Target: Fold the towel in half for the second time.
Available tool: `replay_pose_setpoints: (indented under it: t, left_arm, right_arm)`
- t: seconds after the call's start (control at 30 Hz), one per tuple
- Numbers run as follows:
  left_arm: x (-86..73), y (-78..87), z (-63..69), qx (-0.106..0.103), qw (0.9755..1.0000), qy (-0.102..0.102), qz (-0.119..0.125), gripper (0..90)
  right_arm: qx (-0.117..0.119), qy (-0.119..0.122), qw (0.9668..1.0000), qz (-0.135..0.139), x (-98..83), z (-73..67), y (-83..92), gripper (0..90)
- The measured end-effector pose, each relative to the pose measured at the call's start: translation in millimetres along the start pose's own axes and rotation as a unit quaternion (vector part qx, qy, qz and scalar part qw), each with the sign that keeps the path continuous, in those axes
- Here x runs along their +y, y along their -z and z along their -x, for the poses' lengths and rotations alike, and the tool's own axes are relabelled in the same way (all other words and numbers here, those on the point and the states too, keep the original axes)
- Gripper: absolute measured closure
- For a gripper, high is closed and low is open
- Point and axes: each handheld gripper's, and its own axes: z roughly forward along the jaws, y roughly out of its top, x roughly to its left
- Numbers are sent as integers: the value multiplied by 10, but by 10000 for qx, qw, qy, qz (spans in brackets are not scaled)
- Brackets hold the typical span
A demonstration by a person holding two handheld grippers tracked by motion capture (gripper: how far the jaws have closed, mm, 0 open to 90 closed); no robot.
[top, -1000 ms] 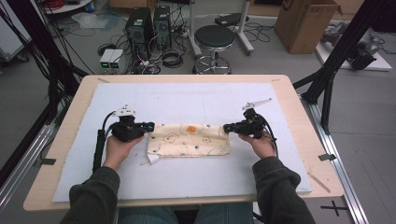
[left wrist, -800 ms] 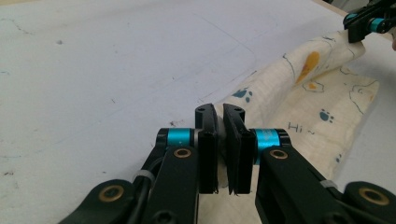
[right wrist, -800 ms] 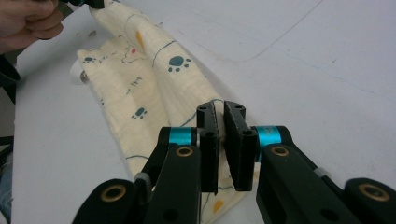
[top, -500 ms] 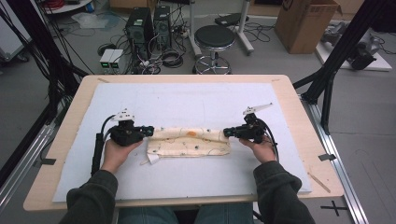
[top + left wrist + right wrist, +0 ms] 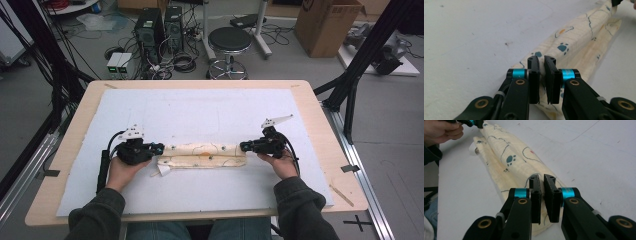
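Cloth folding, approx. halfway: narrow strip, both ends pinched.

Cream cloth (image 5: 205, 155) w/ blue paw prints lies near table (image 5: 310, 95) center, toward 6 o'clock, folded lengthwise. Left gripper (image 5: 159, 148) at its 9 o'clock end, right gripper (image 5: 243, 146) at 3 o'clock; each has its 2 jaws nearly closed on fabric. Probably left to do: fold ends together, release. White tag (image 5: 163, 170) at left end; no readable writing or brand.
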Motion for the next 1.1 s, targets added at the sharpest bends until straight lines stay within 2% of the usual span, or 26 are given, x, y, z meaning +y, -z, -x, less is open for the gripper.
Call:
replay_pose_setpoints:
  t: [0.37,0.7,0.73,0.9,1.0,1.1]
  left_arm:
    - [-2,14,116,-121,9990,-332,-279,819]
    - [-28,20,194,-122,9962,-622,-605,813]
    - [-33,16,200,-123,9961,-619,-615,813]
    - [-81,15,211,-137,9961,-629,-609,815]
    - [-150,21,183,-205,9973,-467,-523,808]
    - [-138,78,153,-355,9980,-370,-370,704]
  right_arm:
    - [-48,127,9999,-21,-126,-57,22,842]
    - [-39,158,9998,-118,-206,-111,24,840]
    - [-29,205,9997,-114,-210,-112,22,840]
    - [-36,146,9997,-185,-254,-123,21,839]
    - [-60,188,9995,-242,-257,-143,10,829]
    - [-24,230,9995,-208,-255,-158,-8,726]
